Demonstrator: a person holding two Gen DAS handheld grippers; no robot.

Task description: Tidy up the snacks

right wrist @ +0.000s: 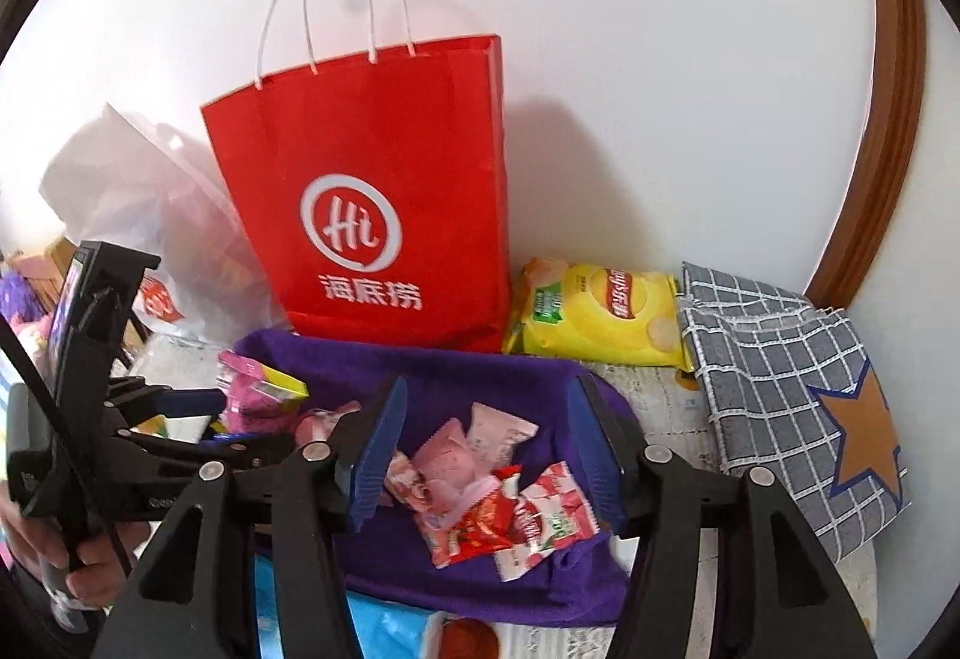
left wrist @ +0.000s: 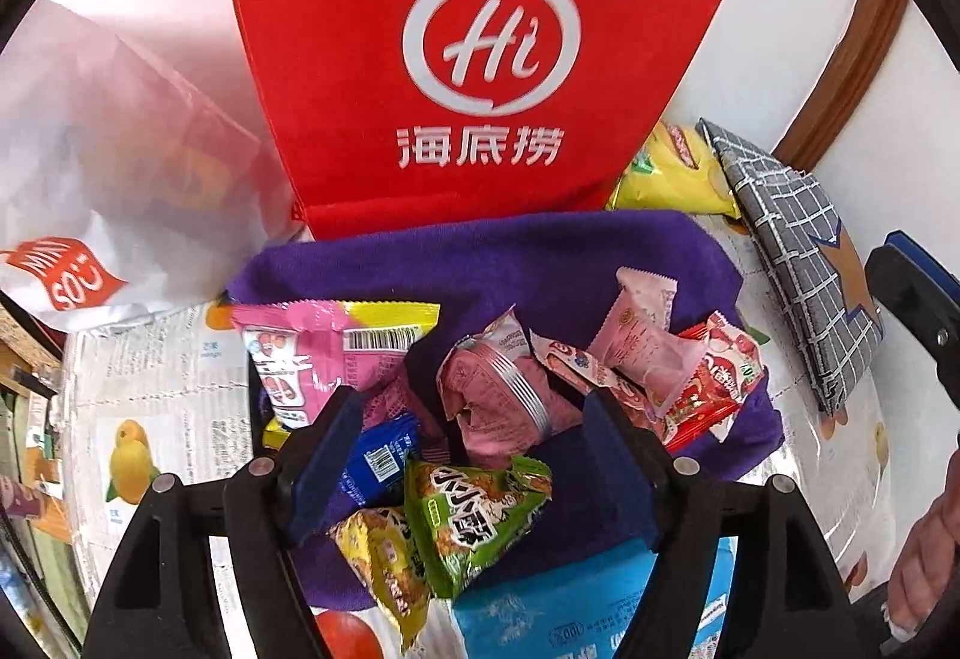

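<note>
Right now my left gripper point(left wrist: 474, 449) hangs with its blue-padded fingers spread wide, nothing between them, over a heap of snack packets on the purple cloth point(left wrist: 480, 263). Below the gap sits a green triangular packet point(left wrist: 474, 521), with a blue wrapper point(left wrist: 384, 455) at nine o'clock from it and a ribbed pink packet point(left wrist: 498, 389) at twelve. A big pink-and-yellow bag point(left wrist: 318, 353) lies at ten o'clock.

My right gripper point(right wrist: 480, 455) is likewise parted and empty, hovering above a cluster of pink and red candies point(right wrist: 486, 497); whether any pad touches them I cannot tell. At twelve o'clock the red paper bag point(right wrist: 372, 191) stands upright against the wall, the yellow chip bag point(right wrist: 600, 317) beside it at one o'clock, the grey checked fabric point(right wrist: 774, 377) at two o'clock.
</note>
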